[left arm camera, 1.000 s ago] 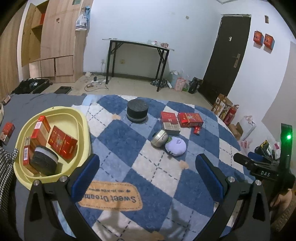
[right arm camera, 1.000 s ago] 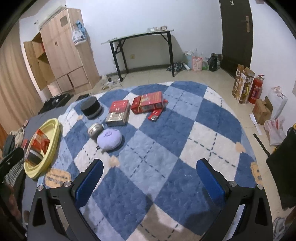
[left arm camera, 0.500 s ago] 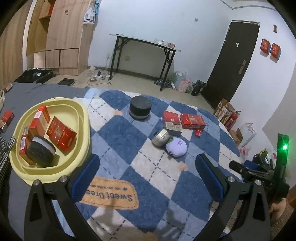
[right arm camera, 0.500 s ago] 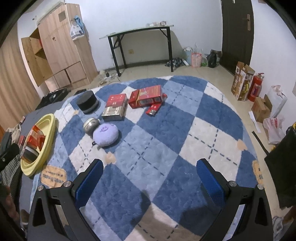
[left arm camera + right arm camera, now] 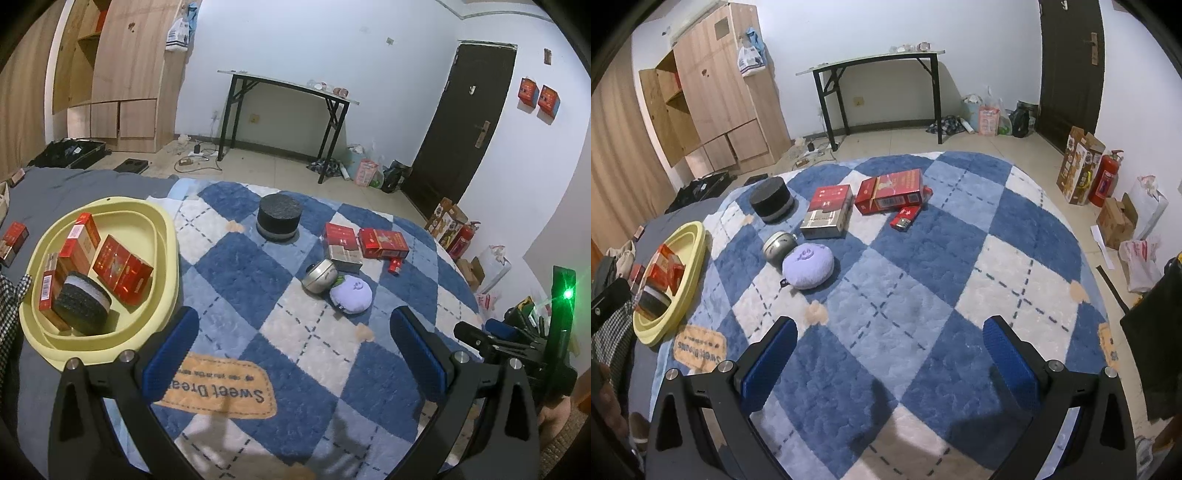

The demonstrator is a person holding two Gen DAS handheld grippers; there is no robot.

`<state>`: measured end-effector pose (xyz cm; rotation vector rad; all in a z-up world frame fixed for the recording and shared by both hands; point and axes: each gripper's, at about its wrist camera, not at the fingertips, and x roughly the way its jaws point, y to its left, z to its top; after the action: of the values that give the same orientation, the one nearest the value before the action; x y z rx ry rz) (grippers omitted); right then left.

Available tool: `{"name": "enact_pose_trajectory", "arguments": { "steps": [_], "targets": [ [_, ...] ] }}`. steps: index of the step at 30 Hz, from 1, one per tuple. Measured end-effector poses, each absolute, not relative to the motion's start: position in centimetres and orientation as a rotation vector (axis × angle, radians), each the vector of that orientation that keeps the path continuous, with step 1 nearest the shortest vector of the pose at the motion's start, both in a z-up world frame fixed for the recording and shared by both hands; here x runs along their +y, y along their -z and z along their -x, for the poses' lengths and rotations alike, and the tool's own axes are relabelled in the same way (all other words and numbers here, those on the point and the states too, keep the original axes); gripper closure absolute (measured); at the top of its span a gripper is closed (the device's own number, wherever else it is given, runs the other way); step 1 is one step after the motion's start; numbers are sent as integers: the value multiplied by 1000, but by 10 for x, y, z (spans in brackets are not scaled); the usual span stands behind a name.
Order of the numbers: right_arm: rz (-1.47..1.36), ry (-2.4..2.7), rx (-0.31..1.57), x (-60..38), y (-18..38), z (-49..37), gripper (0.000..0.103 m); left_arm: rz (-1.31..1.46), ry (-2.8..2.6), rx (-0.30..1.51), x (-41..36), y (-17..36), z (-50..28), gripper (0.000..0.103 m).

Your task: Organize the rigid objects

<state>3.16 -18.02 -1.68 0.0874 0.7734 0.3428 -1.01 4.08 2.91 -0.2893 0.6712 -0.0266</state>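
Yellow basin (image 5: 168,236), red boxes (image 5: 122,267) and black tin (image 5: 83,308) inside

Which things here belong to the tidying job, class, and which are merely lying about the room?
Job: yellow basin holding red boxes; on the rug, black round tin, silver tin, grey-and-red box, red box, small red pack.

Lying about: purple pouch (soft), fire extinguisher, black table, wooden wardrobe.
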Motion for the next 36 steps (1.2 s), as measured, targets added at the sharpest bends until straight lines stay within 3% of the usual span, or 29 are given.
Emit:
{"name": "enact_pose_trajectory", "arguments": {
  "steps": [36],
  "targets": [
    [-82, -389, 726, -167, 18, -32, 0, 346, 51, 693, 34, -23, -2, 0]
  ]
}}
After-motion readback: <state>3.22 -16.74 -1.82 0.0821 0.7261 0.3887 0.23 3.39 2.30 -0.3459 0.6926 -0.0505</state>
